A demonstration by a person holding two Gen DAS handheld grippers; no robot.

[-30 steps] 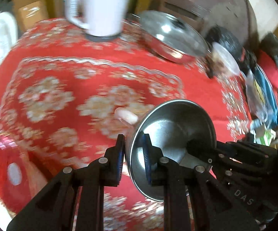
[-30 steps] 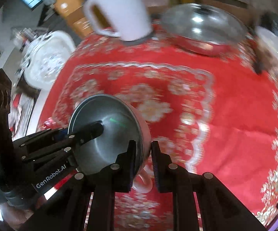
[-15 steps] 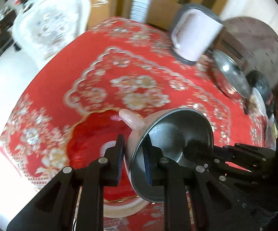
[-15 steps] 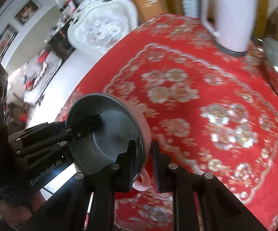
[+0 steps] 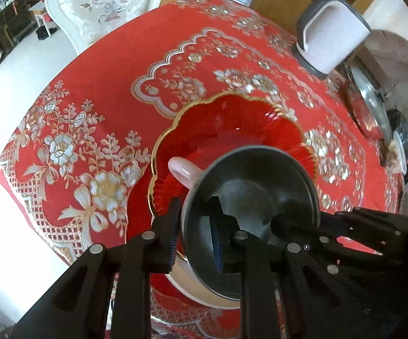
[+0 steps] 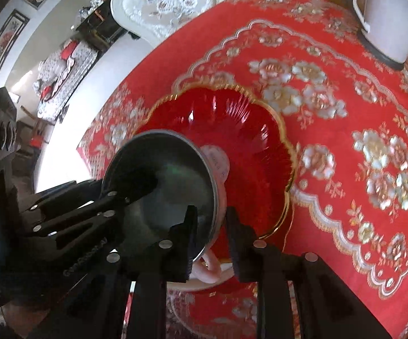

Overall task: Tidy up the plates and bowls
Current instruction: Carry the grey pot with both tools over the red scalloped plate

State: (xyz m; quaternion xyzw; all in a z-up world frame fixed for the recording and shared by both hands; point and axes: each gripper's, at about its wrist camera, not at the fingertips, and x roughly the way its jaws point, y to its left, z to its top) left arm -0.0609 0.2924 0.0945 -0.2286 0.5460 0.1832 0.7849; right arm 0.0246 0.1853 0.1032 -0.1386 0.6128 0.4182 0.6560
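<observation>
Since the earlier frame, both grippers had carried the steel bowl (image 5: 249,197) over the red plate (image 5: 232,124), which had come fully into view near the desk's (image 5: 105,84) front edge. Jaws of the left gripper (image 5: 194,231) pinched the bowl's near rim; jaws of the right gripper (image 6: 211,236) clamped the opposite rim. Whether the bowl touched the plate stayed hidden. A white kettle (image 5: 331,36) stood at the far edge, partly cut off.

A steel-lined bowl (image 5: 256,197) with pink outer wall and pink loop handles hangs tilted, its rim pinched between both pairs of fingers (image 6: 188,237). Just beyond the fingertips, under the bowl, a red glass plate (image 5: 232,121) with a scalloped gold rim lies flat.
</observation>
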